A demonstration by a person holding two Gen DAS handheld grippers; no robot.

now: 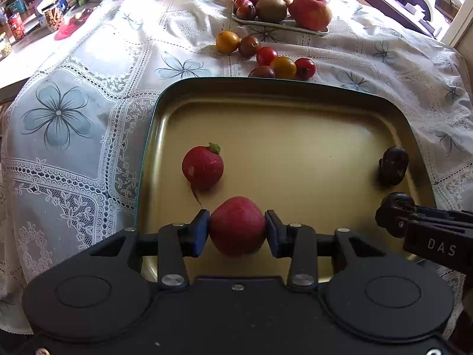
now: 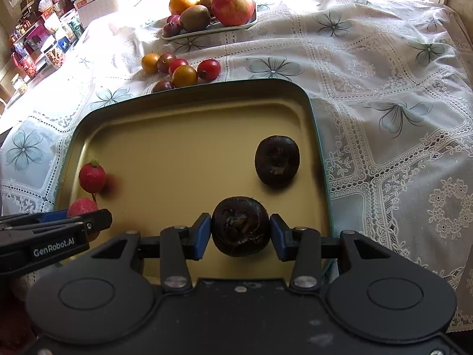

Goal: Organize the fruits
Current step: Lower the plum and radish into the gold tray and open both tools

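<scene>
Over the gold tray (image 1: 165,112), the left claw (image 1: 237,229) is clamped on a red radish (image 1: 237,226), beside a second radish (image 1: 202,164). The right claw (image 2: 240,230) grips a dark water chestnut (image 2: 240,226); another chestnut (image 2: 277,161) lies just beyond.

tray (image 1: 165,109) centre bare — radish (image 1: 202,167) left, dark fruit (image 2: 277,161) right.

Only readable stuff: "DAS" in white on the right gripper (image 1: 393,222) by the tray's right edge, and "GenRobot.AI" on the left gripper (image 2: 100,220) by its left edge.
</scene>
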